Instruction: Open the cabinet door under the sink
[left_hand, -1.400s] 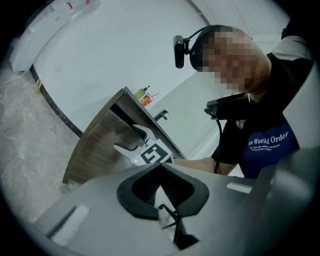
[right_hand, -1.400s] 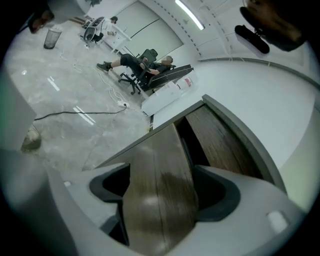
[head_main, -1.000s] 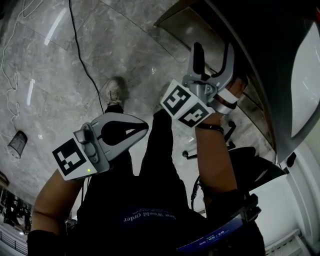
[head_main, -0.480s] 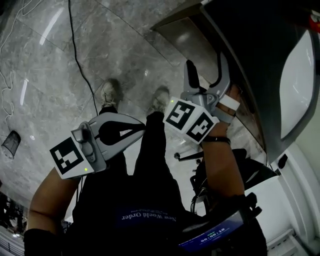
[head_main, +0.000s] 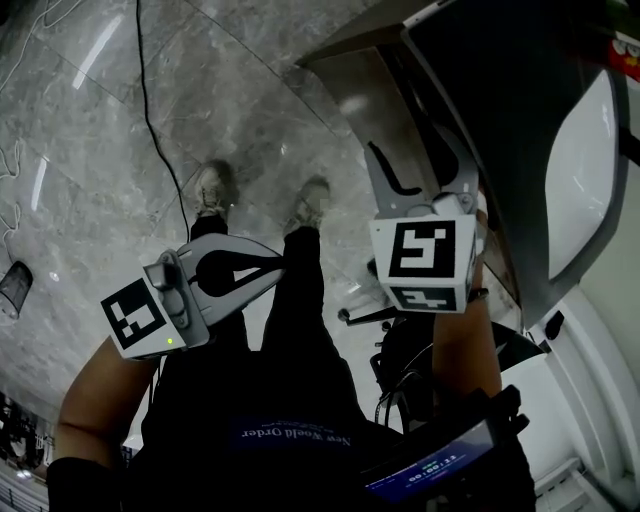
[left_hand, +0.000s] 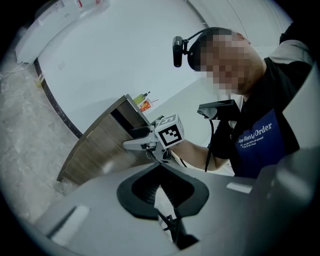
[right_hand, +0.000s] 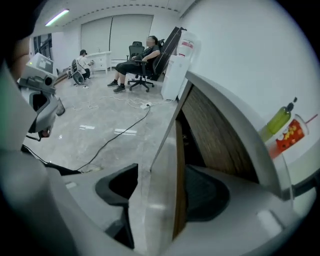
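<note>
The cabinet door (head_main: 375, 95) under the dark counter (head_main: 510, 110) stands ajar, its wood-grain panel swung out over the floor. My right gripper (head_main: 408, 152) points down onto the door's free edge and has just been closing. In the right gripper view the door (right_hand: 162, 165) runs between the jaws, with a pad against each face. My left gripper (head_main: 283, 262) hangs shut and empty over my left leg, away from the cabinet. From the left gripper view (left_hand: 162, 200), the right gripper (left_hand: 150, 142) shows at the cabinet's corner.
A white sink basin (head_main: 578, 170) sits in the counter at the right. A black cable (head_main: 160, 120) crosses the grey marble floor past my shoes (head_main: 210, 185). A wire basket (head_main: 12, 285) stands far left. A green bottle (right_hand: 279, 120) and a red cup (right_hand: 291, 134) are on the counter.
My right gripper has rolled so its marker cube faces the head camera, shifted a little right, and its jaws have narrowed onto the door's edge. The left gripper has stayed put.
</note>
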